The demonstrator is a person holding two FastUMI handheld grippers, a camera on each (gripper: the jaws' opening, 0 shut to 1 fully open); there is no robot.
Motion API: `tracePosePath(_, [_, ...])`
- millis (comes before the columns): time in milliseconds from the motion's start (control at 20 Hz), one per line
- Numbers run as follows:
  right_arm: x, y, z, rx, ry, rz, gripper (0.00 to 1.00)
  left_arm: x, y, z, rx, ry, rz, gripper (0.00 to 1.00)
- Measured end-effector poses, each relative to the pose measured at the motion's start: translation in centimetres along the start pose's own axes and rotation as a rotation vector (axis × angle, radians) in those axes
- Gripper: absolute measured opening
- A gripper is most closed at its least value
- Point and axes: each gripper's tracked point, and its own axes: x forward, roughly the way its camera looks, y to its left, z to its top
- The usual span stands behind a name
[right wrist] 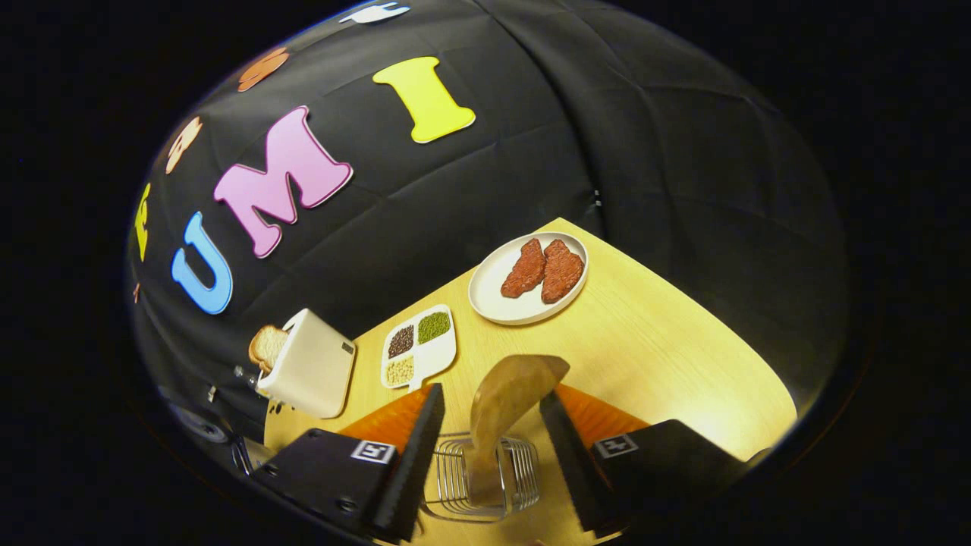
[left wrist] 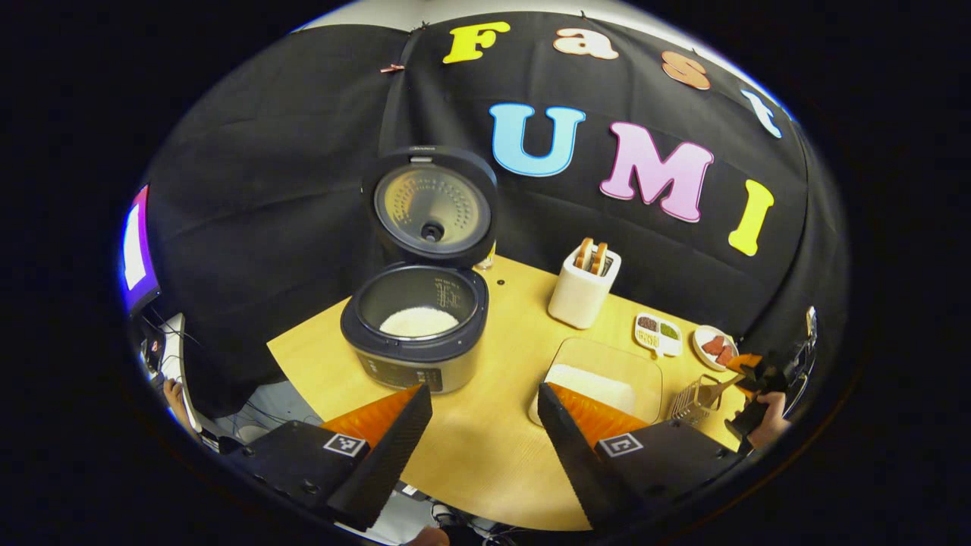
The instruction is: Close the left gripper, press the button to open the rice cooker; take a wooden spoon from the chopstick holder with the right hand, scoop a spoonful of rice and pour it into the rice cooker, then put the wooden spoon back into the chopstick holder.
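Rice cooker (left wrist: 416,318) stands lid-up, dead ahead of the left gripper (left wrist: 484,425), white rice lying in its inner pot. That gripper hangs above the table (left wrist: 485,447) with fingers spread wide, nothing between them. Just beyond its right finger, a shallow tray of rice (left wrist: 599,379).

The right gripper (right wrist: 485,447) is spread too, fingers either side of the wooden spoon (right wrist: 504,409) but apart from it. The spoon stands bowl-up in the wire chopstick holder (right wrist: 482,478), right between those fingers.

Ahead-left, a divided dish of grains (right wrist: 419,345); farther left, a toaster with bread (right wrist: 307,364); ahead, a plate of two red slabs (right wrist: 529,277). Cooker's lid lettering is too small to read.
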Motion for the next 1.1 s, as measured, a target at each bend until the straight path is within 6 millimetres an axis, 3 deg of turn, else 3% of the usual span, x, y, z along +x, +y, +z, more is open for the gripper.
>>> tracePosePath(100, [0.1,0.2,-0.4,0.019,0.016,-0.009,0.58,0.1,-0.4,-0.9,0.008,0.017,-0.015,0.95])
tracePosePath(150, [0.1,0.2,-0.8,0.016,0.031,-0.014,0.57,0.3,-0.4,-1.1,0.006,0.025,-0.024,0.95])
tracePosePath(200, [-0.1,0.2,-1.2,0.007,0.043,-0.022,0.48,0.6,-0.4,-1.3,0.002,0.032,-0.033,0.95])
tracePosePath(350, [0.7,0.1,-1.4,-0.029,0.037,-0.039,0.57,1.3,-0.5,-0.6,-0.005,0.026,-0.078,0.96])
tracePosePath(450, [0.5,0.1,-1.7,-0.009,0.043,-0.062,0.14,1.9,0.2,-0.3,0.011,0.025,-0.097,0.95])
tracePosePath(500, [0.1,0.5,-1.5,0.009,0.050,-0.054,0.22,2.2,0.7,0.0,0.019,0.022,-0.100,0.95])
tracePosePath(600, [0.2,0.6,-1.7,0.004,0.052,-0.050,0.17,2.5,1.6,0.3,0.021,0.017,-0.109,0.95])
tracePosePath(800, [-1.7,0.8,-1.3,-0.038,0.034,-0.059,0.12,2.7,2.0,0.5,0.021,0.014,-0.143,0.95])
tracePosePath(1100, [-6.3,3.4,3.0,-0.076,-0.103,-0.059,0.12,3.1,2.0,1.0,0.066,-0.017,-0.229,0.95])
